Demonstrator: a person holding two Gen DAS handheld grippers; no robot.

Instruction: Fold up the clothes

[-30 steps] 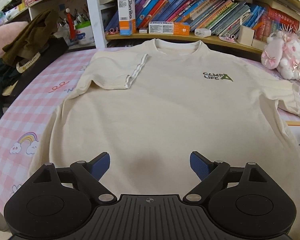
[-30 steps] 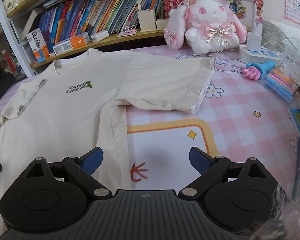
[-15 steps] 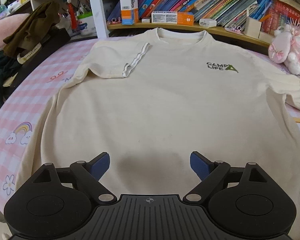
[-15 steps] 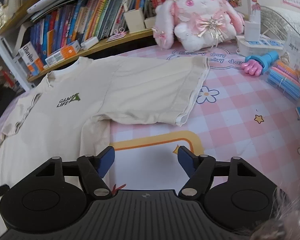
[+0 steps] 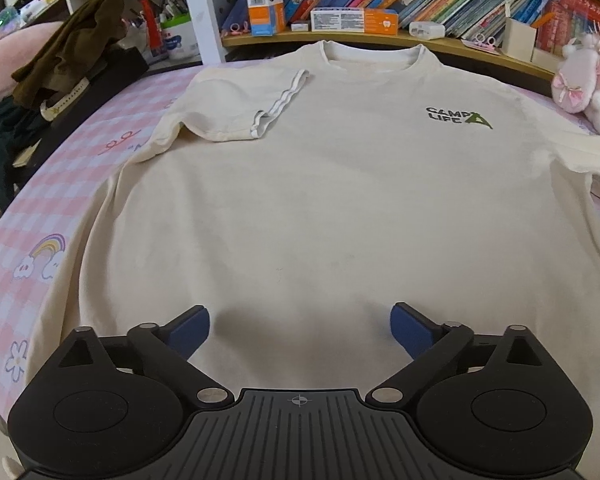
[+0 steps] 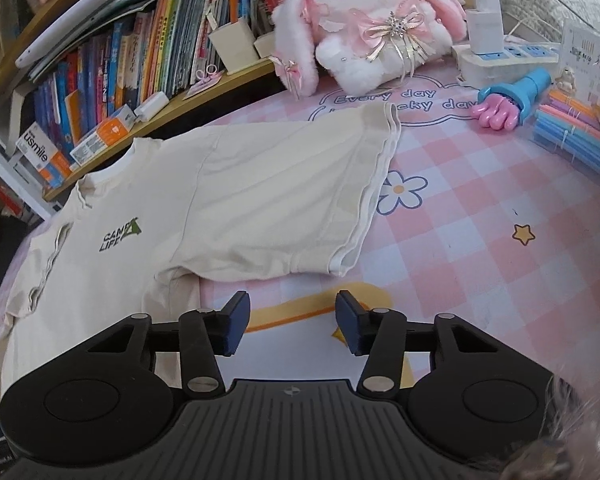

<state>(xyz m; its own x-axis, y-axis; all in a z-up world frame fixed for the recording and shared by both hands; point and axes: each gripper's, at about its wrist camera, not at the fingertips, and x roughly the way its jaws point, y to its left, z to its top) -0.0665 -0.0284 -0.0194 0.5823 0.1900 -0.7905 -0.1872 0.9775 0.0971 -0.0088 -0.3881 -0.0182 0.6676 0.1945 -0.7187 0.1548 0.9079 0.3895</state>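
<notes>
The cream T-shirt (image 5: 320, 200) lies face up and flat on the pink checked table cover (image 6: 480, 240), one sleeve (image 5: 236, 108) already folded inward, the other sleeve (image 6: 300, 200) spread, likely next. The left gripper (image 5: 299, 326) hovers over the hem, spread wide, empty. The right gripper (image 6: 293, 322), just narrowing, holds nothing.

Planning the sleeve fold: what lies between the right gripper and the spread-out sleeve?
In the right wrist view, only bare pink checked table cover separates the right gripper from the sleeve.
</notes>
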